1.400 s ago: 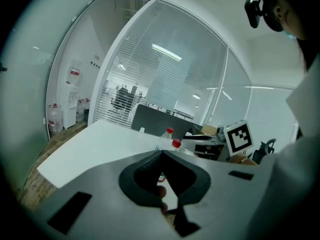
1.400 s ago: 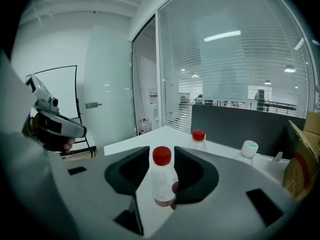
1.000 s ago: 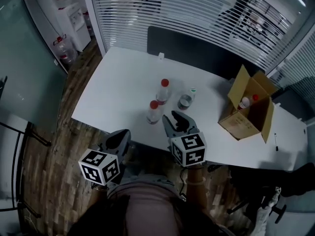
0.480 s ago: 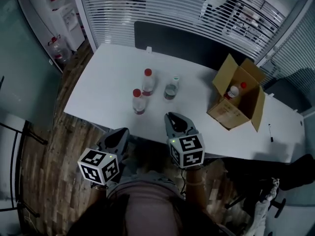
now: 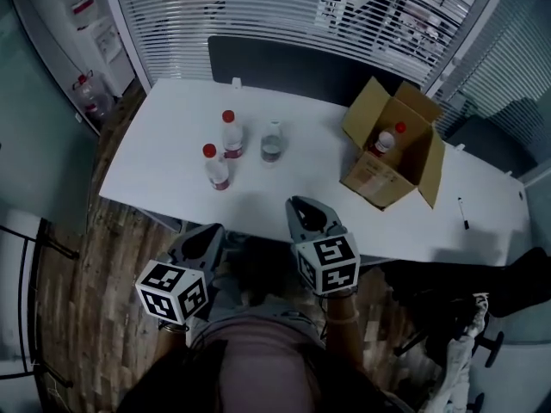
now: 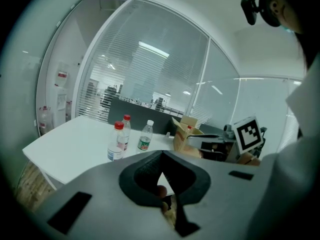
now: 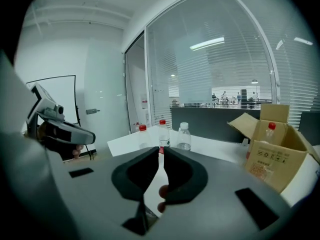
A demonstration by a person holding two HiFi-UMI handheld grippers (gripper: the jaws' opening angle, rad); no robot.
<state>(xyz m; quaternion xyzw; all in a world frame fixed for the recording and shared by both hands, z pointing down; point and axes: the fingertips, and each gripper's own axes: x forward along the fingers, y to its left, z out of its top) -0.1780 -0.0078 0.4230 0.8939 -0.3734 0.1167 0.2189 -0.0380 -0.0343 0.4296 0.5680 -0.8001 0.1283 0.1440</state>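
Note:
Three bottles stand together on the white table (image 5: 164, 166): two red-capped ones (image 5: 212, 167) (image 5: 229, 134) and a white-capped one (image 5: 272, 140). My left gripper (image 5: 209, 233) (image 6: 161, 153) hangs off the table's near edge, shut and empty. My right gripper (image 5: 301, 205) (image 7: 160, 149) hovers over that near edge, jaws nearly touching, holding nothing. In the right gripper view the bottles (image 7: 162, 133) stand well beyond the jaws. An open cardboard box (image 5: 392, 157) (image 7: 272, 154) at the right holds a red-capped bottle (image 5: 385, 140).
A dark partition (image 5: 284, 67) runs along the table's far side, with blinds behind it. A pen (image 5: 462, 213) lies on the table right of the box. Water jugs (image 5: 86, 93) stand at far left on the wood floor. An office chair (image 5: 465, 351) is at lower right.
Both grippers have drawn back from the bottles, which now look smaller and farther off. The right jaws, open wide earlier, have come together. The box has come into the gripper views.

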